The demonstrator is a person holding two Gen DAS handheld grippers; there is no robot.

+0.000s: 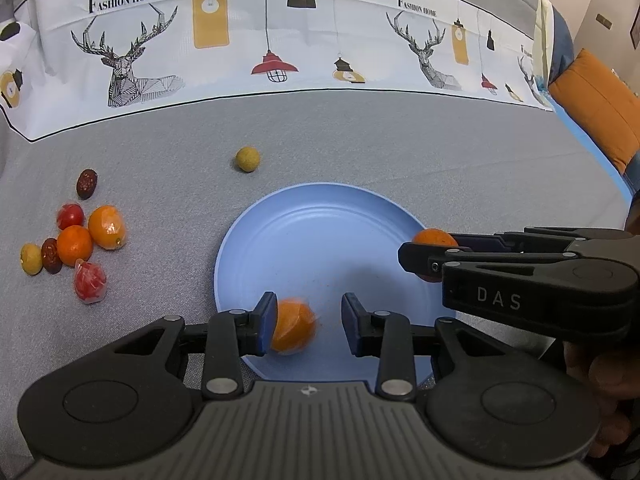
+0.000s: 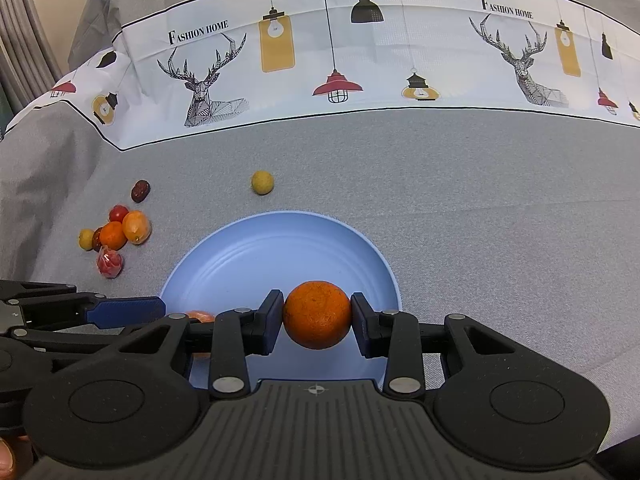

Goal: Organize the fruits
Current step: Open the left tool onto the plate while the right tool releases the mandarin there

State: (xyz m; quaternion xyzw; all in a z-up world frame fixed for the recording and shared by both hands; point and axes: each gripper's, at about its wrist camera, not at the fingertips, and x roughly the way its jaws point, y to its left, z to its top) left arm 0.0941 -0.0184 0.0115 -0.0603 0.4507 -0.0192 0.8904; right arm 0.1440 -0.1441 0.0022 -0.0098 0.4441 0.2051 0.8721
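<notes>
A blue plate (image 1: 320, 232) lies on the grey cloth, also in the right wrist view (image 2: 280, 252). My left gripper (image 1: 309, 322) is open over the plate's near edge; a blurred orange (image 1: 292, 326) sits between its jaws, against the left pad and clear of the right one. My right gripper (image 2: 317, 316) is shut on a round orange (image 2: 317, 315) above the plate; it shows from the side in the left wrist view (image 1: 424, 258). The left gripper's blue pad (image 2: 124, 312) shows at the lower left of the right wrist view.
A cluster of small fruits lies left of the plate: oranges (image 1: 106, 227), a cherry tomato (image 1: 70, 216), red dates (image 1: 87, 183), a wrapped red fruit (image 1: 90, 282), a yellow-green ball (image 1: 31, 258). A lone yellow-green fruit (image 1: 247, 159) lies behind the plate. An orange cushion (image 1: 600, 108) is at the right.
</notes>
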